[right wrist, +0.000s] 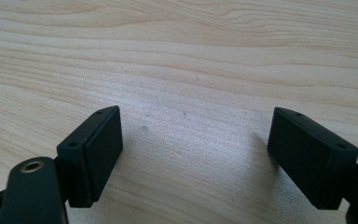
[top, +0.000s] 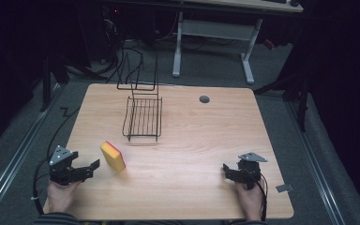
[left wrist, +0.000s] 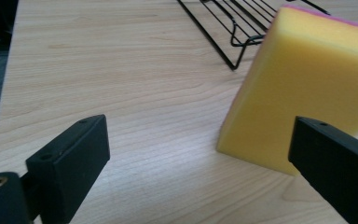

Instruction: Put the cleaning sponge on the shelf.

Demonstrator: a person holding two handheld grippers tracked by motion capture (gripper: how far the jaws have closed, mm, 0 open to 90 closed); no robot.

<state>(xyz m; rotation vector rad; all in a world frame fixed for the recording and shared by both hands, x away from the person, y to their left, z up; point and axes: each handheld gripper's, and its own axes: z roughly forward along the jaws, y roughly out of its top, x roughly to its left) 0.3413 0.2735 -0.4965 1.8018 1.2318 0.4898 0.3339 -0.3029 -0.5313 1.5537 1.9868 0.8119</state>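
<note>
Left gripper sits near the tabletop's left edge, jaws spread wide, nothing between them. The yellow sponge stands on edge just beyond, short of the wire rack. Up close, the left gripper view catches its pink top layer. Right gripper, jaws apart, frames bare wood.

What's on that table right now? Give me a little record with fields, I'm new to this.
surface: wooden table
sponge: yellow sponge with a pink face, standing on edge near the front left
rack: black wire rack behind the sponge, toward the middle
left gripper: left gripper jaws open, just short of the sponge, not touching it
right gripper: right gripper jaws open over bare wood at the front right
held: nothing
</note>
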